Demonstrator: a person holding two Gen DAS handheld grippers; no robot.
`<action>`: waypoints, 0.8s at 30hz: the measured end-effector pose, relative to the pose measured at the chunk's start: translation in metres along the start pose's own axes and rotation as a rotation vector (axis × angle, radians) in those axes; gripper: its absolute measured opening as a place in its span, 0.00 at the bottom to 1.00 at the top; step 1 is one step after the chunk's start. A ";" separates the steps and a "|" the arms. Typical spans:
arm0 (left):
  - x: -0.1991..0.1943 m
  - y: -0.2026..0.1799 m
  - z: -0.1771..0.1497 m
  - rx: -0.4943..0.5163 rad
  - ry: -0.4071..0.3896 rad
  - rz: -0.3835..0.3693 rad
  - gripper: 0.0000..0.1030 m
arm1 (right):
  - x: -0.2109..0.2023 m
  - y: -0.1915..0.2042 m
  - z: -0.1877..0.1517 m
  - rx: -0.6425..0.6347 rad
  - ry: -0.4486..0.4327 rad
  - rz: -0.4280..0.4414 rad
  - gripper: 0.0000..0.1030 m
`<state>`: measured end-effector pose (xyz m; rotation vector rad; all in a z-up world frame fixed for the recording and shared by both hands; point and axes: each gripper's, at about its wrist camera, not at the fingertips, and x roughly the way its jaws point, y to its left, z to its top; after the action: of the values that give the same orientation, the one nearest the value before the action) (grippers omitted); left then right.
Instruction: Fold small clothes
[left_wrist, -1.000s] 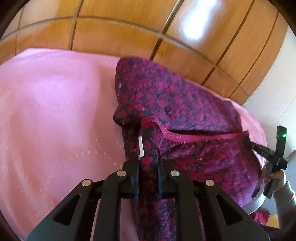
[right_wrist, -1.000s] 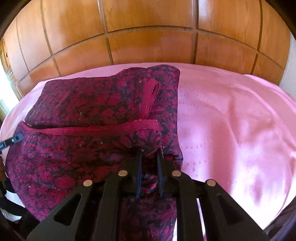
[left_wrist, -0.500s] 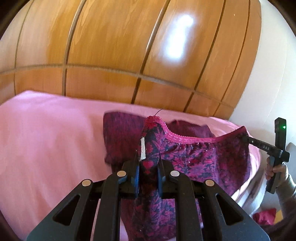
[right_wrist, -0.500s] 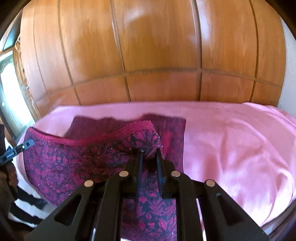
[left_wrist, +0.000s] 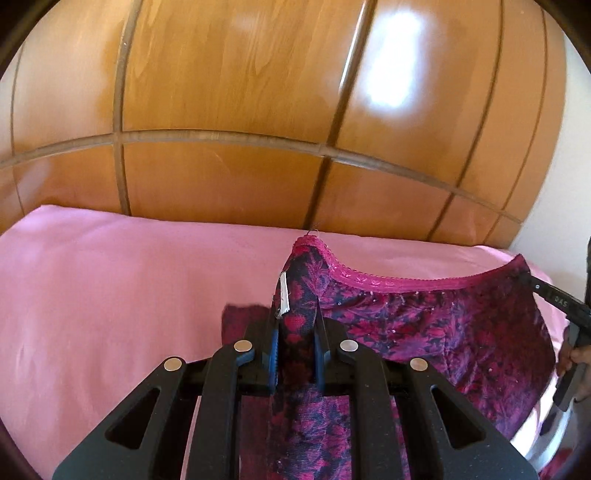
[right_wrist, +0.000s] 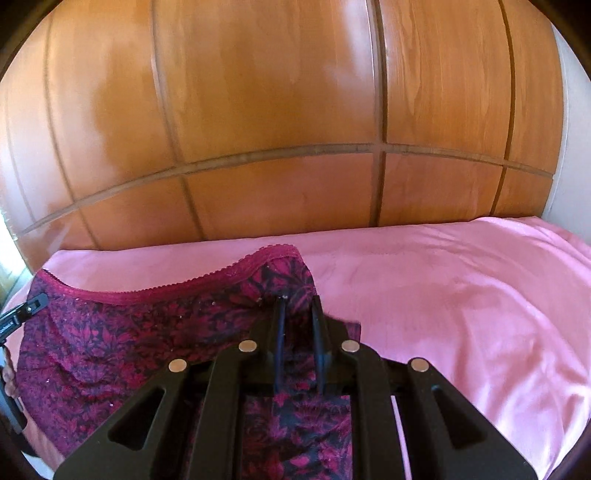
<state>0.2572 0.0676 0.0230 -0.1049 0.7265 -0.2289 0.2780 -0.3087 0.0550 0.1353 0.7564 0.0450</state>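
A dark red and purple floral garment (left_wrist: 436, 332) with a pink lace waistband hangs stretched between my two grippers above the pink bed sheet (left_wrist: 110, 295). My left gripper (left_wrist: 295, 325) is shut on one waistband corner, where a small white tag shows. My right gripper (right_wrist: 297, 317) is shut on the other corner of the garment (right_wrist: 129, 332). The right gripper also shows at the right edge of the left wrist view (left_wrist: 554, 301), and the left gripper at the left edge of the right wrist view (right_wrist: 22, 314). The garment's lower part is hidden behind the grippers.
A wooden panelled headboard (left_wrist: 258, 110) rises right behind the bed, also in the right wrist view (right_wrist: 295, 110). The pink sheet (right_wrist: 461, 295) spreads wide to the right. A white wall (left_wrist: 576, 184) stands at the far right.
Both grippers have lifted the garment off the bed, waistband up. It lay bunched on the sheet a second ago; now it hangs stretched between them and the views tilt up toward the headboard.
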 end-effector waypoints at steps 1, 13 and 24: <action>0.006 0.002 0.003 -0.006 0.010 0.004 0.13 | 0.007 0.000 0.002 0.001 0.006 -0.009 0.11; 0.099 0.028 -0.015 -0.065 0.252 0.071 0.14 | 0.114 -0.017 -0.016 0.050 0.235 -0.056 0.12; 0.006 0.044 -0.048 -0.188 0.136 0.023 0.56 | 0.028 -0.043 -0.026 0.118 0.154 0.126 0.38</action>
<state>0.2369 0.1083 -0.0244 -0.2612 0.8832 -0.1464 0.2803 -0.3456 0.0114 0.2943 0.9038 0.1314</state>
